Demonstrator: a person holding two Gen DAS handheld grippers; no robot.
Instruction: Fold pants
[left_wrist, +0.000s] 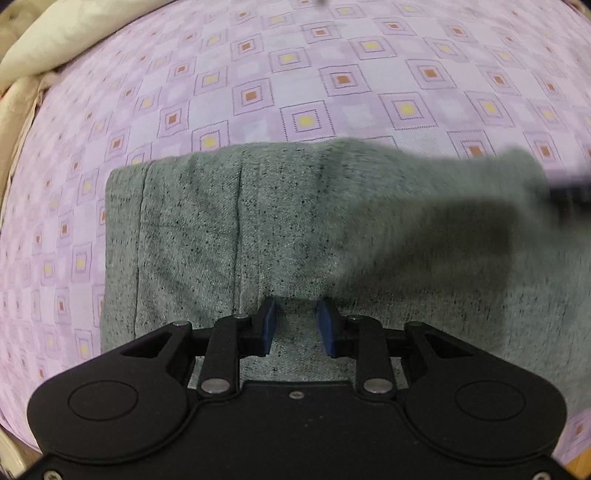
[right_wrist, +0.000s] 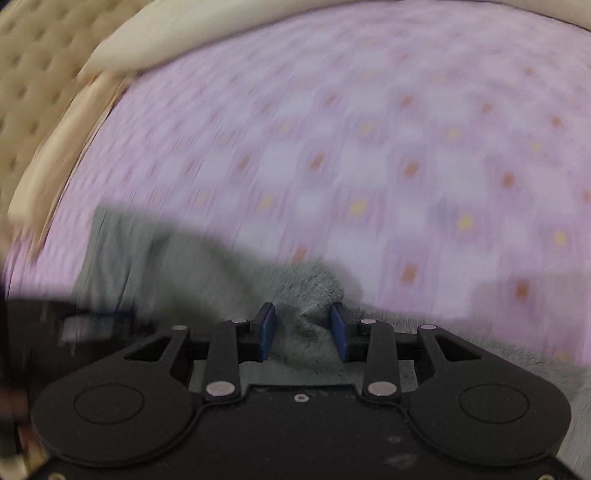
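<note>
The left gripper (left_wrist: 295, 314) points steeply down onto the grey pants (left_wrist: 229, 236), its blue pads (left_wrist: 269, 325) spread apart with flat cloth lying between them and nothing pinched; it seems placed there to pin or steady the folded stack while the other hand works. The right gripper (right_wrist: 303, 321) has a bunched ridge of the pants (right_wrist: 306, 295) standing between its blue pads (right_wrist: 267, 332), but the pads stand clear of the cloth on both sides, so it reads as letting a carried fold go, not gripping it. This view is heavily smeared, so how the fabric lies beyond the ridge cannot be told. Taking the pants as the landmark: they lie flat on the lilac checked bedsheet (left_wrist: 332, 74), which spreads out on every side of them, with their left edge straight and square and a seam running just inside it. On the right of the left wrist view, a blurred flap of the pants sits over the flatter layer. Well beyond the pants' far left corner lies a cream pillow (left_wrist: 66, 40), and past it a quilted beige headboard (right_wrist: 33, 66).
</note>
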